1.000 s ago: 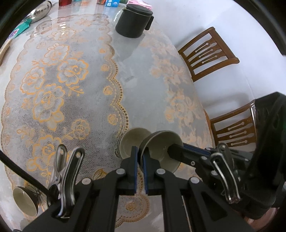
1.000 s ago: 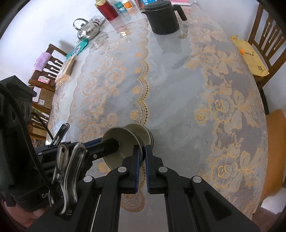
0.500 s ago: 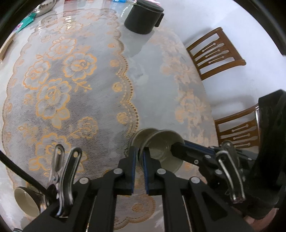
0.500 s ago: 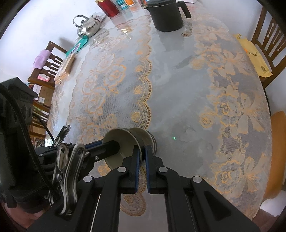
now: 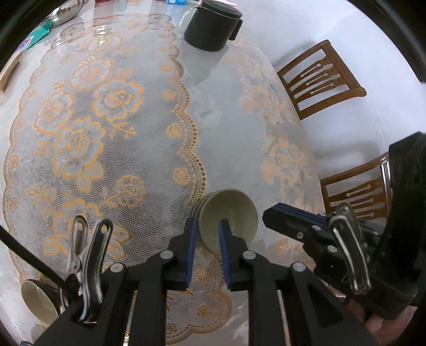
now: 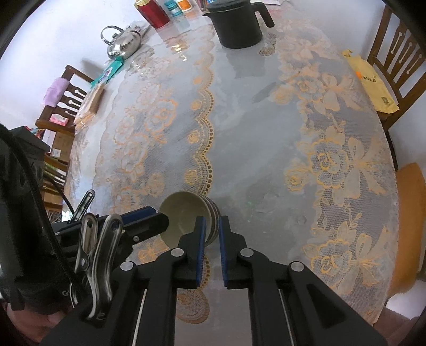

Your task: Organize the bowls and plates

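Observation:
A stack of pale green bowls (image 5: pixel 226 215) stands on the lace-covered table, also in the right wrist view (image 6: pixel 186 215). My left gripper (image 5: pixel 207 234) is open with its blue pads on either side of the stack's near rim, not pinching it. My right gripper (image 6: pixel 211 229) is open too, its pads straddling the rim from the other side. Each gripper shows beside the bowls in the other's view. Another pale bowl (image 5: pixel 37 300) sits at the table's near left edge, partly hidden by a cable.
A black kettle (image 6: pixel 237 24) stands at the far end, with a steel teapot (image 6: pixel 122 44), a red can (image 6: pixel 154 12) and packets. Wooden chairs (image 5: pixel 319 77) line the right side; one holds a yellow bag (image 6: pixel 370 82).
Both grippers have opened and let go of the bowl rims. The two bowls that were held side by side now sit nested as one stack on the table.

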Action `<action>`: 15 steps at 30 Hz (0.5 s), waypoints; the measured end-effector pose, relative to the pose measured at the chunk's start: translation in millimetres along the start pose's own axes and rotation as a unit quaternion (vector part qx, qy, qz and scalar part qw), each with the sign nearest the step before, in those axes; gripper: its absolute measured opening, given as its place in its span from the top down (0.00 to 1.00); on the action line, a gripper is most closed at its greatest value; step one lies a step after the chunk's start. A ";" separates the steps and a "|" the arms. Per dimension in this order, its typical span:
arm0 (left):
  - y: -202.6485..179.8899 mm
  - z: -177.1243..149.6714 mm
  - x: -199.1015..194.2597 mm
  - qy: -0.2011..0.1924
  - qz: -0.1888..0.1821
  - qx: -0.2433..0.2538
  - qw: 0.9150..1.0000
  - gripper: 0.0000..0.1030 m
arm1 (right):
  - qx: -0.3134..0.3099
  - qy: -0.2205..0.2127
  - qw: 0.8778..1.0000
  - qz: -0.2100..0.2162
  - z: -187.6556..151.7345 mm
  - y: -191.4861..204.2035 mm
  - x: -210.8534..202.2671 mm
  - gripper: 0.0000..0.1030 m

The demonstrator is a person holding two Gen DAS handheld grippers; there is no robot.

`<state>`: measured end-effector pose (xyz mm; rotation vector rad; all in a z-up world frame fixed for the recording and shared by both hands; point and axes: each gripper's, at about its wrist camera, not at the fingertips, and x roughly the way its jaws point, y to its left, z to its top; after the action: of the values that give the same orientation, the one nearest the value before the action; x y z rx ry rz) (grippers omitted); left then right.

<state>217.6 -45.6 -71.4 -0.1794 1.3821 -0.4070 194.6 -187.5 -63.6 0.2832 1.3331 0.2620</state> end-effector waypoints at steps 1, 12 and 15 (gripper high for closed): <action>-1.7 -0.1 -1.1 -0.001 0.001 0.003 1.000 0.84 | 0.001 0.000 1.000 0.000 -0.2 -0.3 -1.4 0.89; -5.9 -7.9 -20.2 -0.014 0.008 0.006 1.000 0.83 | -0.004 -0.009 1.000 0.000 -4.4 6.4 -18.5 0.89; -4.9 -10.0 -28.3 -0.019 0.012 0.002 1.000 0.83 | -0.008 -0.010 1.000 0.000 -7.5 10.9 -23.0 0.89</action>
<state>203.2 -38.2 -45.7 -0.1659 1.3453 -0.3852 182.0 -184.8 -40.4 0.2724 1.3100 0.2687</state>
